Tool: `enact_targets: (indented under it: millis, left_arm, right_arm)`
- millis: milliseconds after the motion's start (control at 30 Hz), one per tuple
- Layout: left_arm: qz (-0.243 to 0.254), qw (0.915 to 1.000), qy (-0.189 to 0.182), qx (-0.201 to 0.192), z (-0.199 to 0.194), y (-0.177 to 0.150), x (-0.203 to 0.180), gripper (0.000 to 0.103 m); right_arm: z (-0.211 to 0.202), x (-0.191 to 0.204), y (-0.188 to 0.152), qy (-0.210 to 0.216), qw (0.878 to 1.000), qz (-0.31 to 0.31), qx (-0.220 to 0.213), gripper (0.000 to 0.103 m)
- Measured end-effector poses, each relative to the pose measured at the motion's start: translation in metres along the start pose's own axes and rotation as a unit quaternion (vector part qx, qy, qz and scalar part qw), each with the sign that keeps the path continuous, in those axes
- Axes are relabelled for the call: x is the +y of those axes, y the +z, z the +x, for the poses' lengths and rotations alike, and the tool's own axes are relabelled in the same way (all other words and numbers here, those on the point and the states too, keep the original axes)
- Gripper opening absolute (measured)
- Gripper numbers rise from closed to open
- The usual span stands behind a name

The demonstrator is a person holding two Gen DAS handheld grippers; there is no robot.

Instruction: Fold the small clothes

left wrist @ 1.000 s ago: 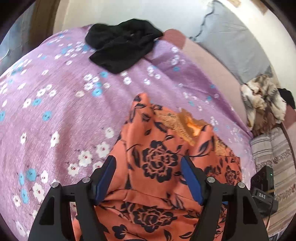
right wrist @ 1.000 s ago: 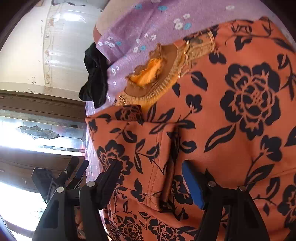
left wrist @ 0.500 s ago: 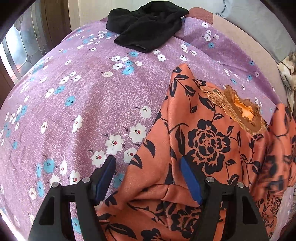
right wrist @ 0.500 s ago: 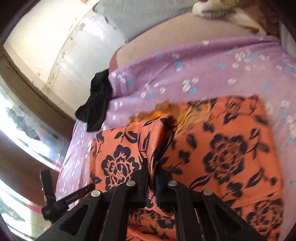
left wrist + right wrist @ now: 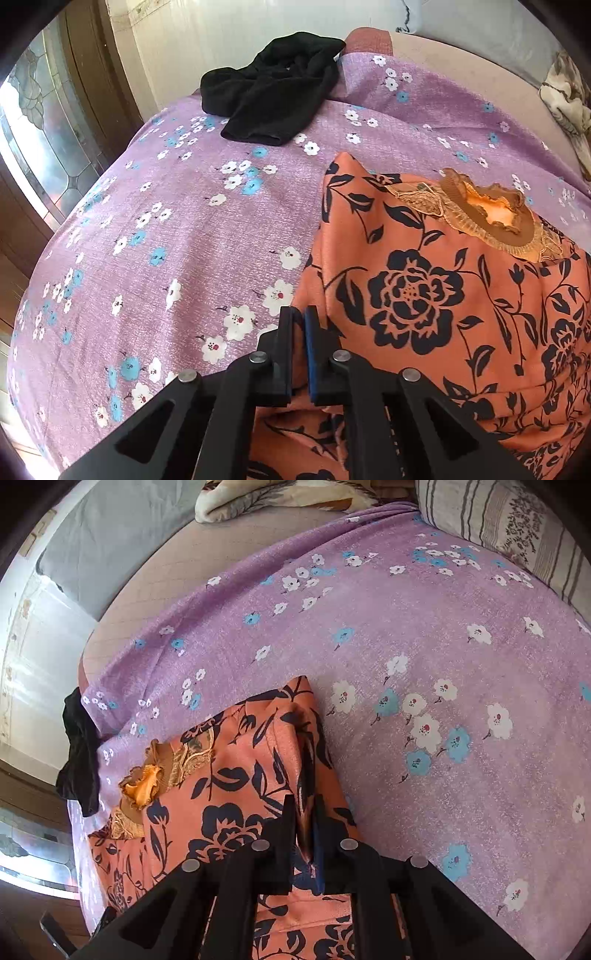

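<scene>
Both tongs, wide a second ago, now pinch the orange top (image 5: 443, 295) on the bed (image 5: 166, 240): left tongs (image 5: 300, 332) at its left edge, right tongs (image 5: 304, 830) on a raised fold. Folding looks ready to begin.

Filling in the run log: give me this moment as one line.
stage: folding | left gripper: shut on orange top edge | right gripper: shut on top's fold | black garment: untouched on bedsheet
</scene>
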State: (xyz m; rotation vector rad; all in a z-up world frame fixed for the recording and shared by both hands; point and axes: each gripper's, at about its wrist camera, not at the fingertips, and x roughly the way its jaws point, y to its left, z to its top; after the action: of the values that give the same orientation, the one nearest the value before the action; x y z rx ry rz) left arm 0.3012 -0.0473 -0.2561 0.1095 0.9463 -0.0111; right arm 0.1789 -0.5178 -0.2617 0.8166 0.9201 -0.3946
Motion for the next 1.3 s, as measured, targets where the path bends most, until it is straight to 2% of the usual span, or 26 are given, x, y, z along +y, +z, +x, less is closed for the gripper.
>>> enact_targets:
  millis: [100, 200, 267, 300, 333, 367, 400, 467, 500, 533, 600, 633, 700, 767, 900, 967, 1033, 1067, 1133, 1200, 1300]
  left_arm:
    - [-0.03, 0.999, -0.027, 0.02, 0.007, 0.0, 0.011, 0.006]
    - [-0.043, 0.9981, -0.042, 0.018, 0.007, 0.003, 0.014, 0.006]
    - [-0.051, 0.9966, -0.06, 0.022, 0.004, 0.003, 0.014, 0.02]
    - [-0.053, 0.9963, -0.064, 0.02, 0.004, 0.003, 0.014, 0.031]
    - [-0.052, 0.9968, -0.059, 0.016, 0.003, 0.003, 0.014, 0.034]
    - [-0.048, 0.9971, -0.056, 0.014, 0.003, 0.003, 0.013, 0.034]
    - [-0.045, 0.9972, -0.058, 0.014, 0.004, 0.002, 0.013, 0.034]
    - [-0.044, 0.997, -0.063, 0.012, 0.006, 0.001, 0.012, 0.031]
    - [-0.042, 0.9968, -0.067, 0.012, 0.007, 0.001, 0.011, 0.021]
    - [-0.041, 0.9963, -0.074, 0.014, 0.008, 0.0, 0.01, 0.011]
    - [-0.037, 0.9968, -0.071, 0.01, 0.007, 0.0, 0.007, 0.009]
    - [-0.029, 0.9975, -0.064, 0.004, 0.005, 0.0, 0.004, 0.006]
    - [-0.017, 0.999, -0.042, -0.004, 0.003, -0.001, 0.0, 0.005]
    - [-0.014, 0.9996, -0.023, -0.006, 0.004, -0.001, 0.001, 0.005]
    - [-0.034, 0.9993, -0.015, 0.007, 0.01, 0.0, 0.012, 0.005]
    - [-0.038, 0.9992, -0.011, 0.009, 0.011, -0.001, 0.015, 0.005]
    - [-0.034, 0.9994, -0.003, 0.006, 0.01, -0.001, 0.014, 0.005]
    - [-0.032, 0.9995, 0.002, 0.003, 0.009, -0.001, 0.012, 0.005]
    - [-0.028, 0.9995, 0.014, -0.006, 0.005, 0.0, 0.009, 0.005]
    - [-0.028, 0.9992, 0.02, -0.022, -0.002, 0.001, 0.007, 0.005]
    - [-0.023, 0.9978, 0.018, -0.059, -0.019, 0.003, 0.0, 0.005]
  right_arm:
    - [0.001, -0.003, 0.003, -0.001, 1.0, 0.028, -0.007, 0.024]
    - [0.004, -0.003, 0.005, 0.035, 0.999, 0.028, 0.012, 0.025]
    - [0.003, 0.001, 0.005, 0.036, 0.999, 0.017, 0.011, 0.03]
    - [0.003, 0.003, 0.005, 0.031, 0.999, 0.012, 0.011, 0.04]
    - [0.003, 0.003, 0.004, 0.026, 1.0, 0.009, 0.011, 0.061]
    - [0.002, 0.002, 0.004, 0.022, 1.0, 0.009, 0.006, 0.069]
    - [0.002, 0.002, 0.003, 0.021, 1.0, 0.008, -0.002, 0.07]
    - [0.003, 0.006, 0.001, 0.017, 1.0, -0.015, -0.007, 0.063]
    - [0.006, 0.011, 0.0, 0.006, 0.999, -0.038, 0.0, 0.04]
    - [0.01, 0.016, -0.002, -0.013, 0.998, -0.061, 0.007, 0.023]
    - [0.018, 0.026, -0.01, -0.042, 0.994, -0.101, 0.017, 0.021]
    - [0.019, 0.028, -0.012, -0.049, 0.992, -0.112, 0.015, 0.014]
    - [0.012, 0.029, -0.011, -0.04, 0.992, -0.115, 0.006, 0.007]
    - [-0.003, 0.029, -0.008, -0.028, 0.993, -0.115, -0.013, 0.007]
    - [-0.026, 0.023, -0.004, -0.022, 0.993, -0.114, -0.032, 0.006]
    - [-0.022, 0.013, -0.003, -0.03, 0.993, -0.113, -0.001, 0.006]
    - [0.001, -0.001, -0.005, -0.048, 0.99, -0.106, 0.079, 0.007]
    - [0.01, -0.011, -0.006, -0.042, 0.989, -0.09, 0.106, 0.008]
    - [0.01, -0.025, 0.001, -0.02, 0.992, -0.053, 0.11, 0.016]
    - [-0.002, -0.03, 0.01, -0.01, 0.995, -0.035, 0.096, 0.021]
    - [-0.033, -0.03, 0.018, -0.014, 1.0, -0.025, -0.004, 0.022]
